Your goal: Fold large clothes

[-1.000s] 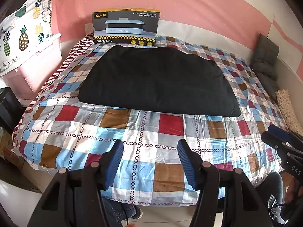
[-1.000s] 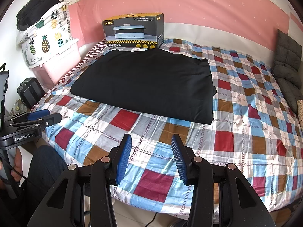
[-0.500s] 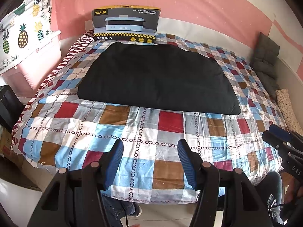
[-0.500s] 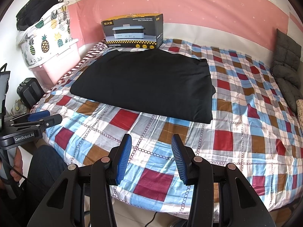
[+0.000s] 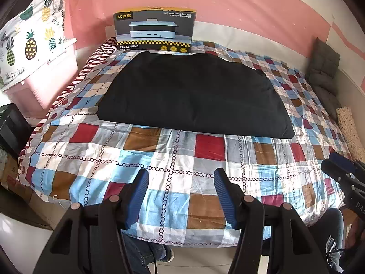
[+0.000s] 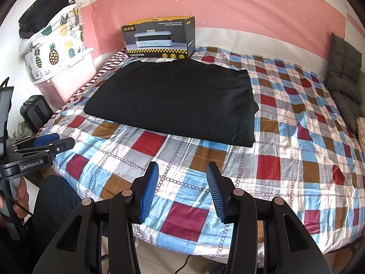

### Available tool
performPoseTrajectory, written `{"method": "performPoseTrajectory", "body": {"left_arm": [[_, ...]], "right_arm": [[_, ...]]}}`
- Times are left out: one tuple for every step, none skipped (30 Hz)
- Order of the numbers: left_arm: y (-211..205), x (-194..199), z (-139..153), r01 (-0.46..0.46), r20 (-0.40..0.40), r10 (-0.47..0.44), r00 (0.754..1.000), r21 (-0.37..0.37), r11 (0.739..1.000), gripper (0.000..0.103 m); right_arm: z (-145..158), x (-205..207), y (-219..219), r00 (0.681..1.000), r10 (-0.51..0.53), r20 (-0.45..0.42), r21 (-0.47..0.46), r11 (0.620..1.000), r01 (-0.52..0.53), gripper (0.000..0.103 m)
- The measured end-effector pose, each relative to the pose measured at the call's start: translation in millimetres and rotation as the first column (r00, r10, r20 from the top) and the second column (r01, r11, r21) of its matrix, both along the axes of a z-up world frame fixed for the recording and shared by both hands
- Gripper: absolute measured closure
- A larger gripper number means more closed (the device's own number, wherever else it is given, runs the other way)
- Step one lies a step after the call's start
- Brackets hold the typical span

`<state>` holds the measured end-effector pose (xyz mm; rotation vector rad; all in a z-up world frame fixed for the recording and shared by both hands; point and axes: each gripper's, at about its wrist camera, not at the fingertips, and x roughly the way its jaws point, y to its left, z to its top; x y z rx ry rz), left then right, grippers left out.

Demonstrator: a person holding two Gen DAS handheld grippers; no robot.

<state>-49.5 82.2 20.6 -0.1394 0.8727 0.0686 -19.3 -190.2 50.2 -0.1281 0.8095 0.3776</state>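
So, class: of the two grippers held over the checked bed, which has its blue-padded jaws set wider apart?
The left gripper: its own view shows a wider gap between the pads than the right gripper shows in its view.

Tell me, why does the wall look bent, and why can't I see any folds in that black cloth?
Left wrist view: the fisheye lens bows the pink wall and darkens the corners; daylight is even, and the black garment reads as a flat dark patch. Right wrist view: same curving, sharp focus, sheen on the checked bedspread, faint creases at the garment's right edge.
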Motion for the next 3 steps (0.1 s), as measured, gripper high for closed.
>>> {"method": "performPoseTrajectory", "body": {"left_arm": [[0.0, -0.2, 0.7, -0.002, 0.004, 0.002, 1.0, 0.006, 1.0, 0.042], [-0.8, -0.3, 1.4, -0.001, 0.007, 0.001, 1.0, 0.008, 1.0, 0.042], [-1.0, 0.0, 1.8, 0.0, 0.008, 0.0, 1.0, 0.008, 1.0, 0.042]], "right_arm": [[0.1, -0.1, -0.5, 1.0, -0.001, 0.0, 0.001, 1.0, 0.001, 0.058], [0.1, -0.7, -1.6, 1.0, -0.003, 0.0, 0.002, 1.0, 0.003, 0.058], [0.1, -0.8, -1.6, 1.0, -0.004, 0.0, 0.002, 1.0, 0.004, 0.058]]}}
